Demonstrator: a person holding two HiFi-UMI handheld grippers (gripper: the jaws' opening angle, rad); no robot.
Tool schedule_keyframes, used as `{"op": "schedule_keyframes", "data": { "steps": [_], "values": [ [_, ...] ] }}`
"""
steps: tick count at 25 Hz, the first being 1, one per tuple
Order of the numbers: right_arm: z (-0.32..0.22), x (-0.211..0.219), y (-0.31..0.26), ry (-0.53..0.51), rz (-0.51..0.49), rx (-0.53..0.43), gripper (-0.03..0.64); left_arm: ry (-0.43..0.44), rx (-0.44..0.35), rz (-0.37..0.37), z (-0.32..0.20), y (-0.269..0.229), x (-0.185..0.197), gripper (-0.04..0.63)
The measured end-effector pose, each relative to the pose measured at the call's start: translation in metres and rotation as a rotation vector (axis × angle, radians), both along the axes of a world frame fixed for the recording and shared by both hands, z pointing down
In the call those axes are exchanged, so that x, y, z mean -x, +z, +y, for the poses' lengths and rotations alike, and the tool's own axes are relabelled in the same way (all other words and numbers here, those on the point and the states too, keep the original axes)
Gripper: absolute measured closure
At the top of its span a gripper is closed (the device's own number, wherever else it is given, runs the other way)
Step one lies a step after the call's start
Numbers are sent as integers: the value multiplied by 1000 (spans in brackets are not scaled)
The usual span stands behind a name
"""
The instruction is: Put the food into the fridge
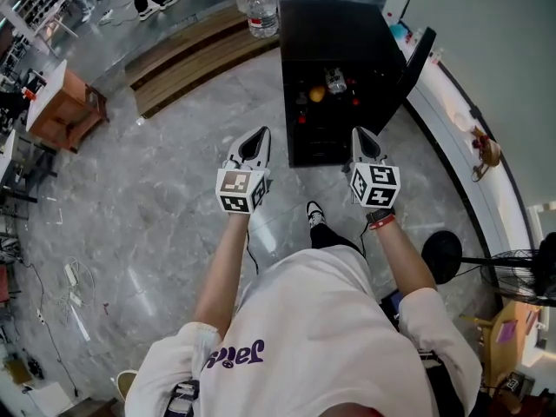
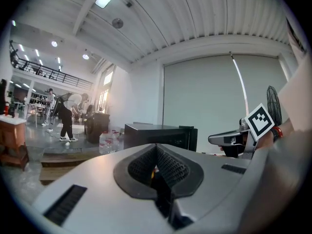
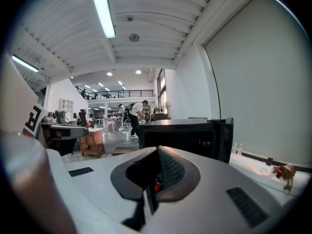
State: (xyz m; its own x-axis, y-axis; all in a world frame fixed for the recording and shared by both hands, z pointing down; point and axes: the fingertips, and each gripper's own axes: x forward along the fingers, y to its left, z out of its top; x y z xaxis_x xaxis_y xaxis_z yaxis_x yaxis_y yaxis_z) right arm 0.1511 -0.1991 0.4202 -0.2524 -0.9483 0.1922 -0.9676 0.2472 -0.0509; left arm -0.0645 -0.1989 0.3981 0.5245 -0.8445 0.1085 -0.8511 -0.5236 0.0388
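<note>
- A big hall with a shiny grey stone floor (image 1: 156, 207); long lights on the white ceiling; people walk far off
- A small black fridge (image 1: 343, 37) stands on the floor in front of the person; its door (image 1: 419, 52) is open to the right
- Food sits on the shelves inside: an orange (image 1: 317, 94), a small jar (image 1: 336, 82) just beside it, and some small red things I cannot make out
- Water bottles (image 1: 261, 7) stand behind the fridge
- The left gripper (image 1: 259, 135) is held out, well short of the fridge; jaws pressed together, nothing between them
- The right gripper (image 1: 360, 134) is level with it; jaws also together and empty
- The person's white shirt (image 1: 321, 320) has a purple word (image 1: 234, 354); I cannot read it
</note>
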Motion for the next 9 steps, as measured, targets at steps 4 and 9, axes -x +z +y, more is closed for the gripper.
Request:
{"op": "schedule_keyframes", "data": {
  "steps": [4,9],
  "values": [
    [-2,3,13,-28,23,35,604,13,75,41,2,27,5,577],
    [-10,0,50,-56,23,135,604,45,280,49,11,107,10,577]
  ]
}}
